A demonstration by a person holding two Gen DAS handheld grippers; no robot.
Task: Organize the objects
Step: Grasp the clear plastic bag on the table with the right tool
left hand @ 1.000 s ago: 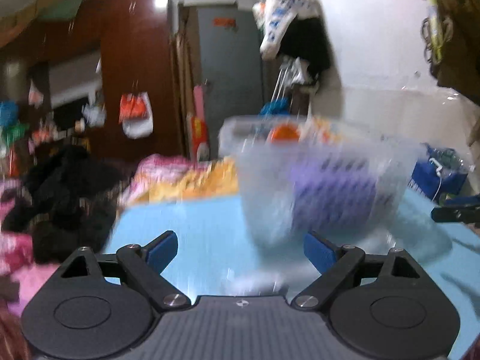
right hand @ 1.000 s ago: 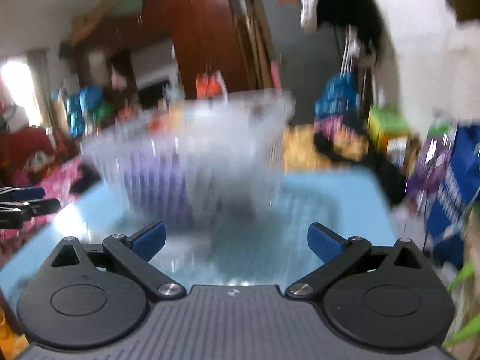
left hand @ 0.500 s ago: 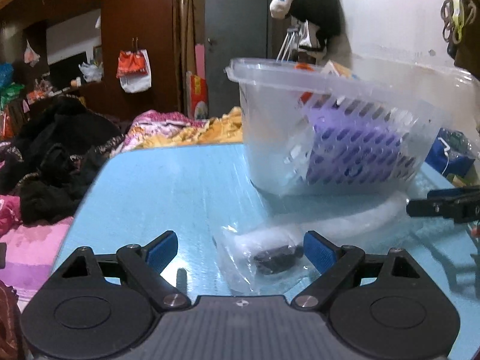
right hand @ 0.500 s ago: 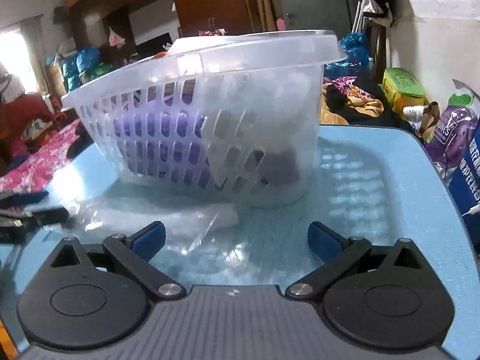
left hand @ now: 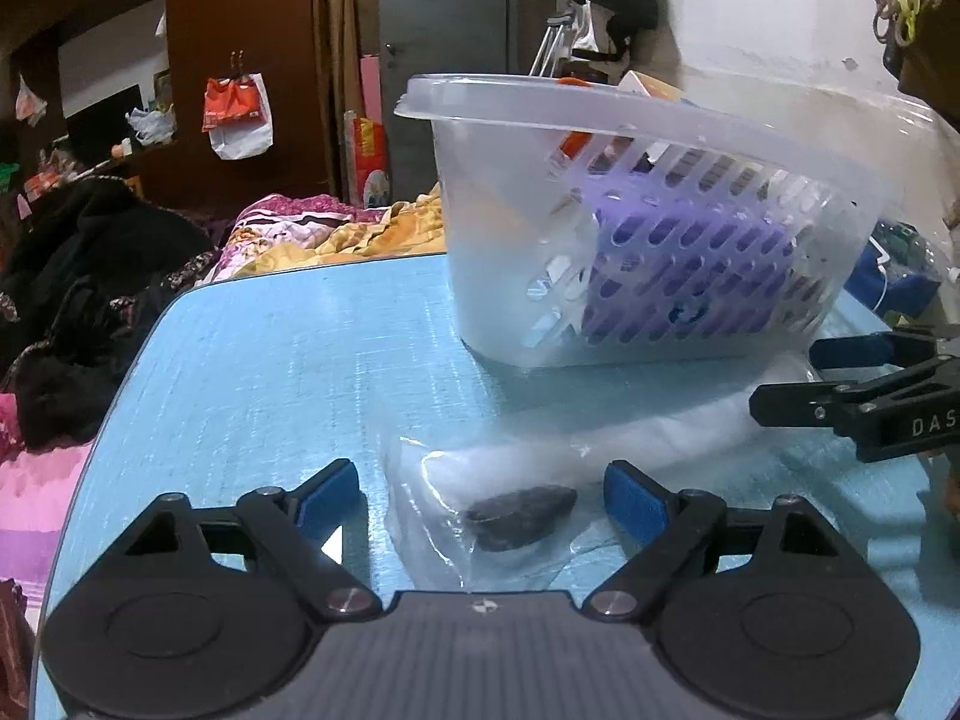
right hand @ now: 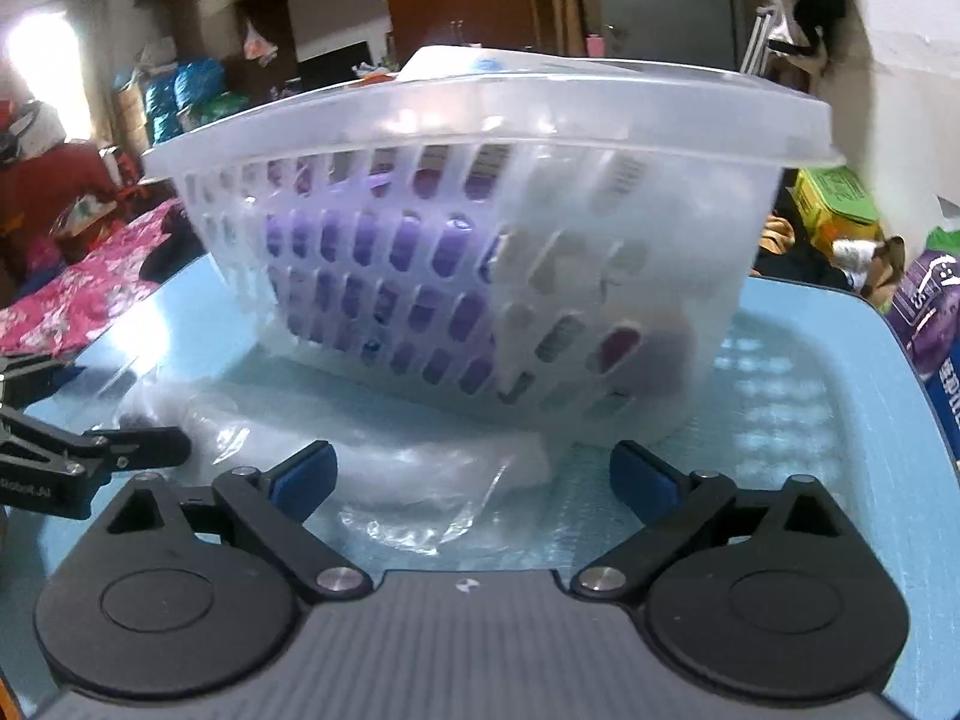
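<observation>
A translucent slotted plastic basket (left hand: 660,228) stands on the blue table (left hand: 288,372), with a purple pack and other items inside. It also shows in the right wrist view (right hand: 492,252). A clear plastic bag (left hand: 480,498) with a small dark object (left hand: 519,516) in it lies on the table in front of the basket. My left gripper (left hand: 483,495) is open, its fingers on either side of the dark object. My right gripper (right hand: 474,477) is open, low over the bag's other end (right hand: 420,480). Each gripper shows in the other's view, the right one (left hand: 864,396) and the left one (right hand: 72,456).
Beyond the table's far edge lie heaped clothes and bedding (left hand: 90,276). A dark wardrobe (left hand: 240,60) and a grey door (left hand: 444,48) stand behind. Bags and boxes (right hand: 924,312) crowd the floor to the right of the table.
Both grippers have dropped and moved closer to the table and basket. The plastic bag with the dark object now lies between my left fingers. Both grippers stay open.
</observation>
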